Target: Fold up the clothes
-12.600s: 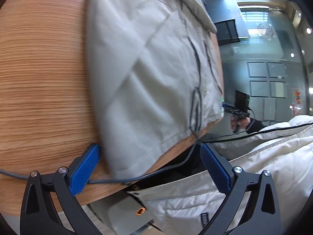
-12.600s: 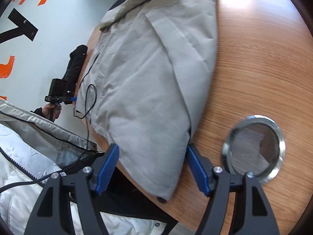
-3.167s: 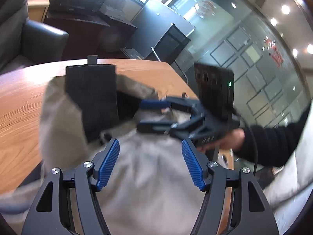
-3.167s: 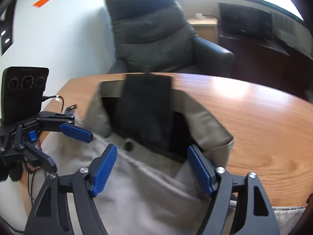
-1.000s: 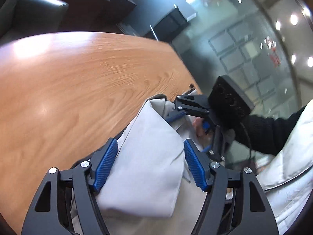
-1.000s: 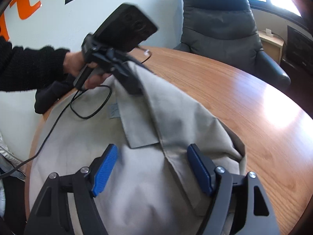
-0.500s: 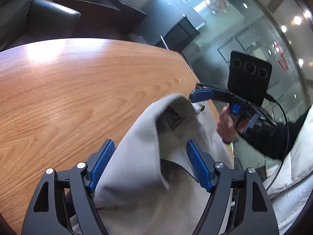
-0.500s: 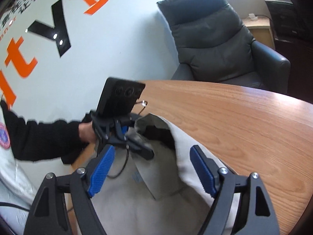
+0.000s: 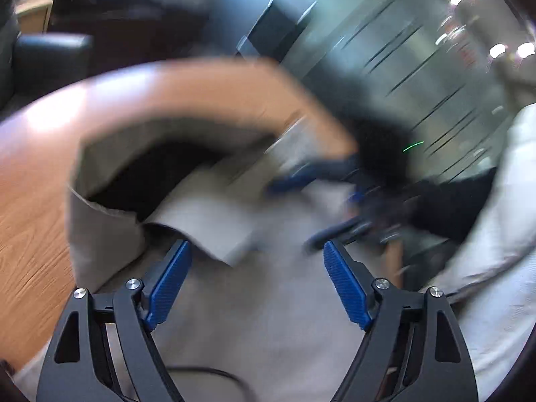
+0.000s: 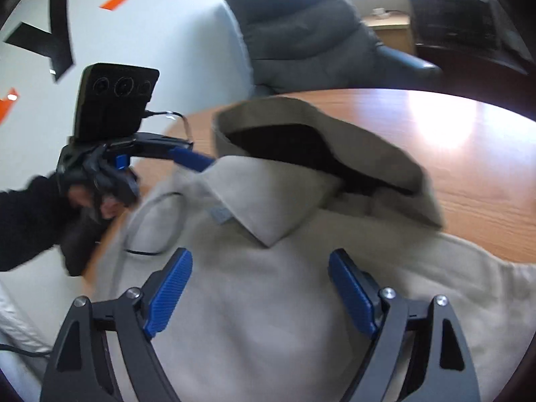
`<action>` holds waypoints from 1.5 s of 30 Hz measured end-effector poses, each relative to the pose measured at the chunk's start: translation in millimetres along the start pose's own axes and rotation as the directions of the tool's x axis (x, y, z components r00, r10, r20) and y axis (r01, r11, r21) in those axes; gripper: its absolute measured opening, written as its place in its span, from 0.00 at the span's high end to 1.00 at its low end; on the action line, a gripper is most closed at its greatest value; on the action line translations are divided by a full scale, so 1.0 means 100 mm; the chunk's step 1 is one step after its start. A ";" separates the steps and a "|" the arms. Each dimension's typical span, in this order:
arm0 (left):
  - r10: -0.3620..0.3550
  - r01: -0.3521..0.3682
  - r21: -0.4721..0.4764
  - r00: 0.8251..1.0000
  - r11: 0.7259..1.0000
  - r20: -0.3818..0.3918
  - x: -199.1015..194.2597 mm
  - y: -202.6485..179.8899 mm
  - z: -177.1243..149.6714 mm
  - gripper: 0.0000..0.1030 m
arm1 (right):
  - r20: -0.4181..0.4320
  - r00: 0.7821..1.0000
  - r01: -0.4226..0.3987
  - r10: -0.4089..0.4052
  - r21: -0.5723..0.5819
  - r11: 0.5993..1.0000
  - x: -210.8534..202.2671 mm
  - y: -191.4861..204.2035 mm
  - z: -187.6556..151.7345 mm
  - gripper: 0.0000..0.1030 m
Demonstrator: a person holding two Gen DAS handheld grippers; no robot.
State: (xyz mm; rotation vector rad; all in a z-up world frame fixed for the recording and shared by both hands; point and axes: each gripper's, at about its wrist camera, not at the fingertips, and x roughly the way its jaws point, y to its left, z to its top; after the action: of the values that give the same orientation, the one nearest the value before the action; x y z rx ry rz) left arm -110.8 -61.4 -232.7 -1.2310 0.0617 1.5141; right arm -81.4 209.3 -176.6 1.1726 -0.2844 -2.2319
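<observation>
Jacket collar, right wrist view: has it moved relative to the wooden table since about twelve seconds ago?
Yes. The beige jacket has been turned round: its collar now lies near the right gripper, opening toward the grey armchair, over the wooden table.

My right gripper (image 10: 259, 289), black-framed with ribbed blue pads, hovered over beige cotton jacket (image 10: 268, 301) heaped on round wooden table (image 10: 469, 174); jaws just widened, pads clear of cloth. Jacket collar (image 10: 321, 154) stood open, dark lining showing. My left gripper (image 10: 192, 159), black, camera block on top, held in my hand (image 10: 97, 197) with black sleeve, blue fingertip touching cloth beside collar. Thin black cable (image 10: 154, 231) looped over jacket. Grey padded armchair (image 10: 311, 37) behind table; white wall, orange and black lettering.
</observation>
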 end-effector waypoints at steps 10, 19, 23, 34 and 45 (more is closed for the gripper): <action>0.023 -0.015 -0.140 0.998 0.990 0.052 -0.15 0.47 -0.15 0.41 | -0.054 0.950 0.311 -0.307 0.238 0.920 -1.04 -0.43 -0.61 0.15; 0.184 -0.161 0.208 0.978 0.965 -0.097 -0.40 -0.54 -0.34 0.34 | -0.069 0.995 0.100 -0.073 0.570 0.815 -1.93 -0.72 -1.85 0.11; 0.293 -0.266 0.225 0.951 0.937 -0.097 -1.03 -0.74 -0.45 0.36 | -0.095 0.995 0.015 0.039 0.513 0.858 -1.93 -0.56 -2.10 0.11; 0.698 -0.712 -0.061 0.699 0.700 -0.155 -3.16 -1.32 -1.31 0.35 | -0.041 0.996 -0.050 0.084 0.523 0.851 -1.88 -0.52 -2.34 0.11; 0.465 -0.382 0.334 0.857 0.862 -0.221 -1.34 -1.18 -1.02 0.30 | 0.019 0.991 -0.123 0.131 0.507 0.853 -1.55 -0.36 -2.12 0.08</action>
State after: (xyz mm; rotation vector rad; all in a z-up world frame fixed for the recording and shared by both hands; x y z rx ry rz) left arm 19.8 -173.4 -120.3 -1.2519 0.7740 1.6131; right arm 141.9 347.4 -212.2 1.3851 -0.9653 -2.0866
